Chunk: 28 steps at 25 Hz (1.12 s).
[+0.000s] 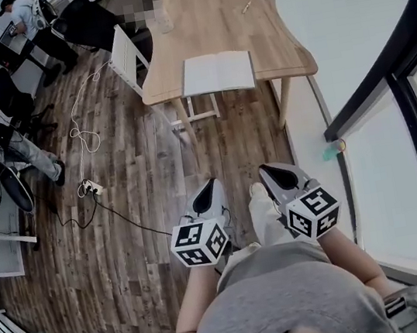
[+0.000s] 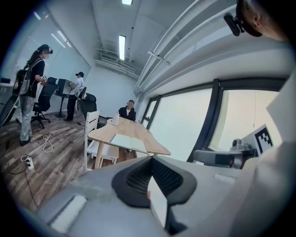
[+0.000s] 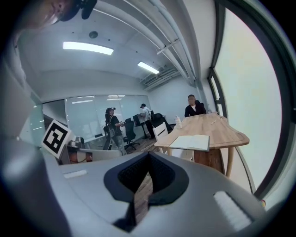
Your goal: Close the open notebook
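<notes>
The open notebook (image 1: 217,72) lies flat with white pages up, at the near edge of a light wooden table (image 1: 208,13). Both gripper views show the notebook (image 2: 128,142) (image 3: 190,142) far ahead. I stand well back from the table on the wooden floor. My left gripper (image 1: 210,186) and right gripper (image 1: 269,169) hang side by side in front of my body, pointing toward the table. Both are shut with nothing held. From its own camera the left gripper (image 2: 150,158) has its jaws closed together, and the right gripper (image 3: 148,156) looks the same.
A white chair (image 1: 125,56) stands at the table's left corner. A bottle (image 1: 161,19) and a pen (image 1: 246,7) sit on the table, with a person seated at its far end. A cable and power strip (image 1: 91,188) lie on the floor to the left. Glass wall frame (image 1: 384,87) to the right.
</notes>
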Tool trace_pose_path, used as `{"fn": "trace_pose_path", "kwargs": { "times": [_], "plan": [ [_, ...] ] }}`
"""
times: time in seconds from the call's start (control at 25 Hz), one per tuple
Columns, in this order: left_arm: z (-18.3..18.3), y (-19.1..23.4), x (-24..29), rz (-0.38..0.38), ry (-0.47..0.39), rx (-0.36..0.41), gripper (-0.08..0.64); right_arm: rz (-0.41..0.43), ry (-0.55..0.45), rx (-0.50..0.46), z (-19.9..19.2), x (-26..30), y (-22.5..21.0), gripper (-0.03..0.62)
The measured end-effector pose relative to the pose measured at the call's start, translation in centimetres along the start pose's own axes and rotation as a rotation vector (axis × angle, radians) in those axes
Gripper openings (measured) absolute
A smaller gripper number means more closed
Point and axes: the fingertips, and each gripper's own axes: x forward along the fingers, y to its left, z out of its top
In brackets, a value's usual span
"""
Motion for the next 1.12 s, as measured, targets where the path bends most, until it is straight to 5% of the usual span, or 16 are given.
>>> {"fn": "trace_pose_path", "kwargs": {
  "times": [1.12],
  "plan": [
    [9.5,8.9,21.6,0.154,-0.022,-0.112,0.000,0.128,0.044,-0.078,10.8,17.1,-16.8,0.002]
  ]
}}
